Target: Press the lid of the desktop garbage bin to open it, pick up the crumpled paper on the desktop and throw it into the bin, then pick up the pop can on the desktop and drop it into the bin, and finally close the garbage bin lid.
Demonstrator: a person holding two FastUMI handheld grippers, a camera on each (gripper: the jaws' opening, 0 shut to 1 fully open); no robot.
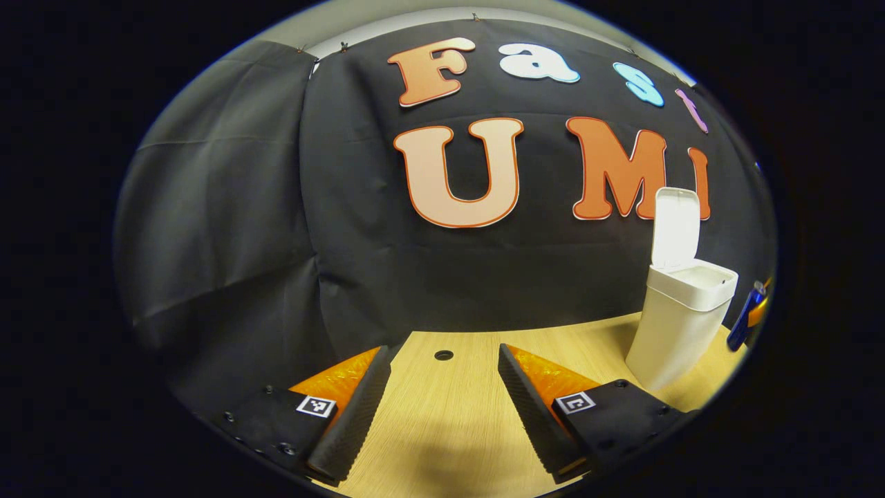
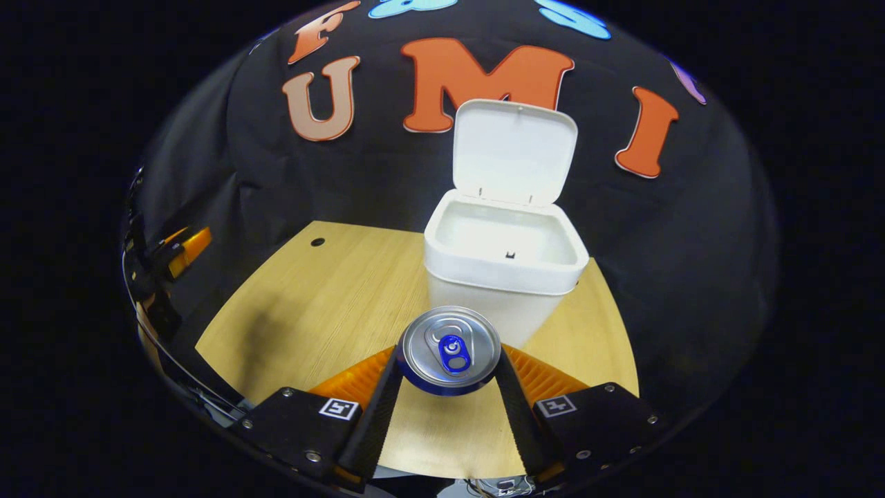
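Note:
A white desktop bin (image 2: 501,277) stands on the wooden table with its lid (image 2: 513,151) tipped up and back; the inside looks white and I cannot see its bottom. My right gripper (image 2: 448,363) is shut on a pop can (image 2: 449,349), silver top with a blue tab, held above the table just in front of the bin. In the left gripper view the same bin (image 1: 681,321) stands at the right with its lid (image 1: 675,227) up. My left gripper (image 1: 442,363) is open over the table, nothing between its fingers.
The wooden table (image 1: 456,415) has a small round hole (image 1: 443,355) near its back edge. Black cloth walls close the booth behind and to the left. The other gripper shows at the right edge (image 1: 750,318) in the left gripper view and at the far left (image 2: 173,256) in the right gripper view.

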